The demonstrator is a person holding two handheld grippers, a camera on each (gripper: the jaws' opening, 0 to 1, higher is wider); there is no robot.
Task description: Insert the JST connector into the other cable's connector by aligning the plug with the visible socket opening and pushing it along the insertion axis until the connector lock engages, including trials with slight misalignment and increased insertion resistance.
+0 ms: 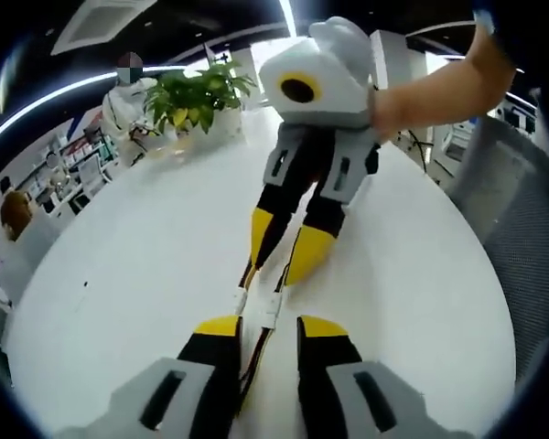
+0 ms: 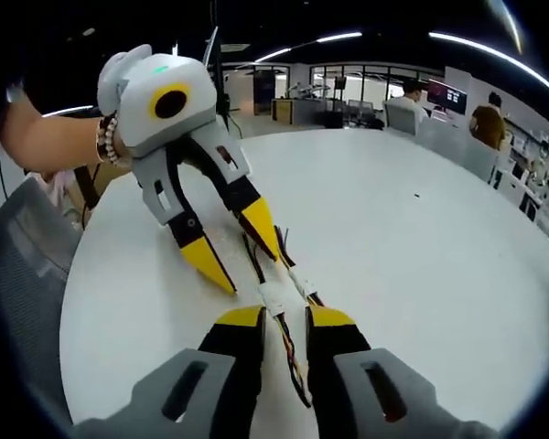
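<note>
White round desk (image 1: 119, 274) underneath everything, broad and bare apart from the cables. Beyond its far edge in the left gripper view, a leafy potted plant (image 1: 197, 96); at the right rim, a grey mesh chair back (image 1: 517, 238).

Facing each other low over the desk, left gripper (image 2: 233, 251) and right gripper (image 1: 284, 251), each grey-bodied with black fingers tipped yellow. Right gripper gripped by a bare hand (image 1: 393, 110) at its white housing; left gripper likewise held, at a wrist wearing a beaded bracelet (image 2: 106, 139).

Seen from the right gripper view, left fingers (image 2: 206, 256) spread moderately apart, tips down at the desk on either side of the cable (image 2: 254, 254), not closed on anything visible. Seen from the left gripper view, right fingers (image 1: 309, 251) narrower, tips near the desk with the wires between them; firm hold or not, cannot tell.

Lying flat on the desk between the two grippers, two small white JST connectors (image 2: 276, 294) side by side, thin multicoloured wires (image 2: 288, 357) running from them back between the near fingers. Mated or merely adjacent: too small to tell.
</note>
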